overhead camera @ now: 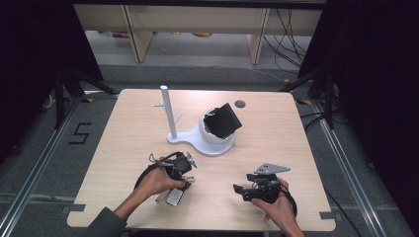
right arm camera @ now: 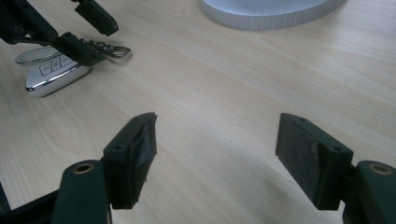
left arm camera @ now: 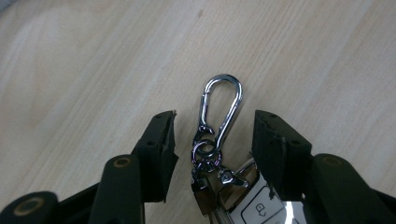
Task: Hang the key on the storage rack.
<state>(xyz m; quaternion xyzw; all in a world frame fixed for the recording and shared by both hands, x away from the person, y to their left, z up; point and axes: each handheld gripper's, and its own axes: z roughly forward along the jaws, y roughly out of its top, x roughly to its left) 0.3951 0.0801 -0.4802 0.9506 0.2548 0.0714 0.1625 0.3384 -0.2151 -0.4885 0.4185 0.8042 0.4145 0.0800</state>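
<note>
Left gripper (left arm camera: 215, 135): jaws spread, straddling the keyring, not touching it. In the left gripper view the silver carabiner clip (left arm camera: 222, 105) lies flat on the wooden table (left arm camera: 84, 70) at frame centre, between the two pads; its ring links down to a white-and-chrome car key fob (left arm camera: 261, 210) at the bottom edge.

Right gripper (right arm camera: 217, 154): jaws wide apart, nothing between them, just bare wood. Upper left of the right gripper view shows the left gripper's jaws over the fob and clip; top centre shows the rim of a white stand base (right arm camera: 271, 14).

High view: both hands low in frame, left hand (overhead camera: 158, 182) lower centre-left with fob just beside it, right hand (overhead camera: 279, 202) lower centre-right, grippers well apart. Farther back, mid-frame: white stand with upright post (overhead camera: 168, 111) and side pegs, and a white bowl (overhead camera: 210, 131) on its base holding a tilted black wallet-like item (overhead camera: 225, 120). Beyond the table: floor, desk legs, cables.
</note>
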